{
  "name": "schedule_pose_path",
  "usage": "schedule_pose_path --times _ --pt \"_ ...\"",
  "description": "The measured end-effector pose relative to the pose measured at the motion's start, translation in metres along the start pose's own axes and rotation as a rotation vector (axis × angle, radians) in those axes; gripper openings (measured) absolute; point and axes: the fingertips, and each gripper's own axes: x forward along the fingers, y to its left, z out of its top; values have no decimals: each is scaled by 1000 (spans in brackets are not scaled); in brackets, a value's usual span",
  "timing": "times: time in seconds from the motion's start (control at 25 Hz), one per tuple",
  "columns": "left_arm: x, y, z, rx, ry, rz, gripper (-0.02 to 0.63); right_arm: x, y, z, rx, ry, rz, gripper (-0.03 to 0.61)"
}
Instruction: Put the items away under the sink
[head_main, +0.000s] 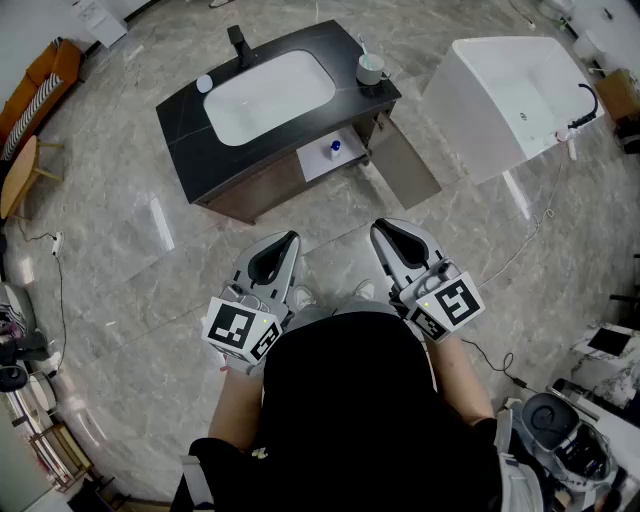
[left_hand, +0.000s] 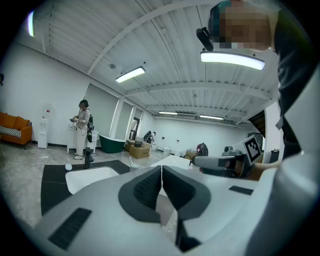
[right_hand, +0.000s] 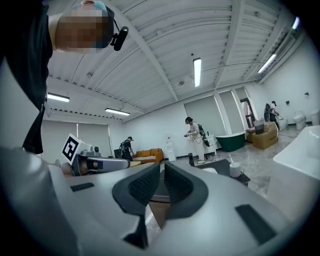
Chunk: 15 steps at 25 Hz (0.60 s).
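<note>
A black vanity (head_main: 180, 120) with a white sink basin (head_main: 265, 95) stands ahead of me on the marble floor. Its cabinet door (head_main: 405, 165) hangs open at the right, and a small blue item (head_main: 334, 146) sits on the pale shelf inside. On the counter are a cup (head_main: 371, 68) holding a toothbrush, a small white round thing (head_main: 204, 83) and a black faucet (head_main: 238, 45). My left gripper (head_main: 286, 245) and right gripper (head_main: 384, 236) are held side by side near my body, well short of the vanity. Both are shut with nothing between the pads (left_hand: 150, 186) (right_hand: 145, 186).
A white freestanding bathtub (head_main: 510, 95) stands to the right of the vanity, with a cable trailing over the floor near it. An orange sofa (head_main: 40, 85) and a wooden table (head_main: 18, 175) are at the far left. A person (left_hand: 82, 131) stands in the background.
</note>
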Motion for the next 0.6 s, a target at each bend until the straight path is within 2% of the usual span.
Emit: schedule_pose_path --times 0.12,0.36,0.6 --pt "-14 6 6 -23 -18 -20 23 7 20 9 21 -38 16 46" --pt "-37 24 7 -39 -33 -65 23 14 44 6 5 -42 -9 46" --pt "-52 51 9 -47 -42 -104 23 28 57 1 -10 -40 -85 46"
